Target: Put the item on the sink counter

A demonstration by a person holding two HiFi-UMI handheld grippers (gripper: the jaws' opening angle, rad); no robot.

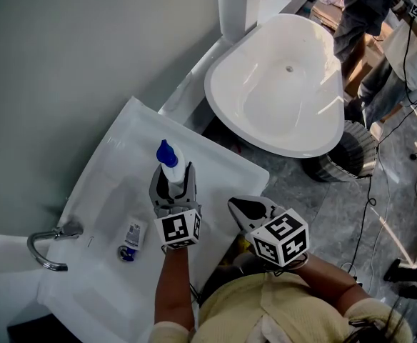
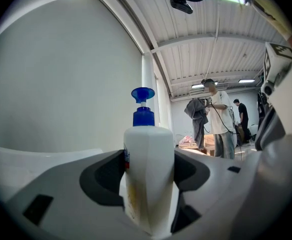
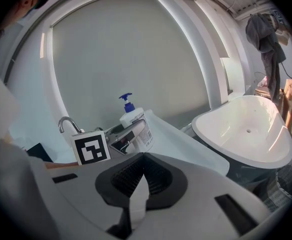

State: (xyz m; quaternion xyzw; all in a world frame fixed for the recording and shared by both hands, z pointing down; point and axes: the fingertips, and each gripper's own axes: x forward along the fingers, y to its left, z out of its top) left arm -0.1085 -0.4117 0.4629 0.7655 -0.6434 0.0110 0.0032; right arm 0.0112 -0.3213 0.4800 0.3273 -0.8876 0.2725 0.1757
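Head view: left gripper [image 1: 173, 186] sat at lower centre of frame, over the white sink counter [image 1: 219, 166]. Its jaws were clamped on a white pump bottle [image 1: 168, 164] with a blue cap. The bottle stood upright, pump head toward the upper left.

Left gripper view confirmed the grasp. The bottle filled the middle of the frame, one dark pad pressed on each flank. Whether its base touched the counter could not be told from any view.

Right gripper [image 1: 247, 209] was at lower right of centre in the head view, just off the counter's front edge. Its jaws were clenched together (right gripper view showed the two pads meeting in a single seam). From that view the bottle and the left gripper sat at centre left, against the grey wall.

A chrome faucet [image 1: 51, 243] curved at the lower left of the head view. A small tube [image 1: 131, 239] with a blue end lay flat in the basin [image 1: 108, 206], left of the left gripper and apart from it.

A white bathtub [image 1: 287, 91] occupied the upper right of the head view. People [image 2: 213, 119] stood at right of centre in the left gripper view, far back.
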